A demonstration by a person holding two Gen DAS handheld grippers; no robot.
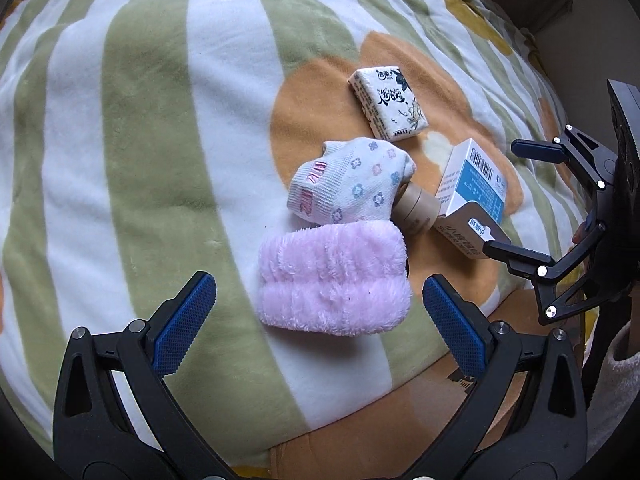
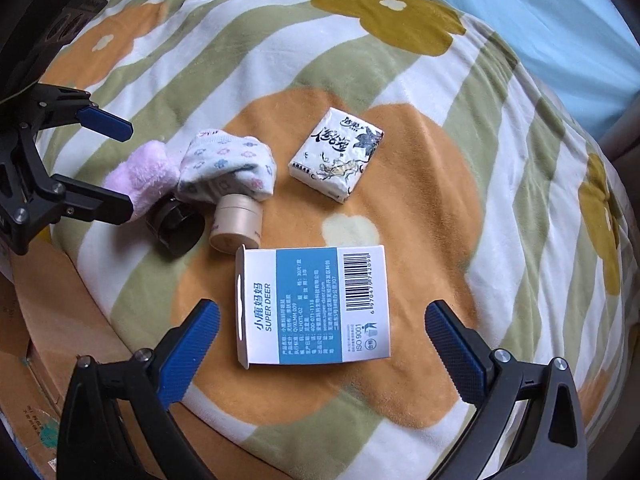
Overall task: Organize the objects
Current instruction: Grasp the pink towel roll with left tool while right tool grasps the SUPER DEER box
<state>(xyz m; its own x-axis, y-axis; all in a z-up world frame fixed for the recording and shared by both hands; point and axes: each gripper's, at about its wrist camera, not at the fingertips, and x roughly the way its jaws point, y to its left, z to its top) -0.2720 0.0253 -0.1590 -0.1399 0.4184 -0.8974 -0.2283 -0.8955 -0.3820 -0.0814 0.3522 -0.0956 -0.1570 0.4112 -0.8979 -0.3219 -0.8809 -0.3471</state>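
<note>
On a flowered, striped blanket (image 1: 152,128) lie a pink fluffy cloth (image 1: 334,278), a white flower-print sock (image 1: 352,182), a beige round jar (image 1: 416,210), a white-and-blue box (image 1: 474,192) and a tissue pack (image 1: 388,102). My left gripper (image 1: 320,308) is open and empty, its jaws to either side of the pink cloth. My right gripper (image 2: 322,338) is open and empty, with the box (image 2: 316,304) between its jaws. The right wrist view also shows the sock (image 2: 228,168), jar (image 2: 236,224), tissue pack (image 2: 336,154), pink cloth (image 2: 142,176) and a black ring-shaped object (image 2: 176,226).
The blanket's edge drops to a brown cardboard surface (image 1: 424,408) below, also in the right wrist view (image 2: 44,320). A light blue sheet (image 2: 540,24) lies beyond the blanket at the upper right. Each gripper shows in the other's view, at the right (image 1: 520,200) and at the left (image 2: 120,168).
</note>
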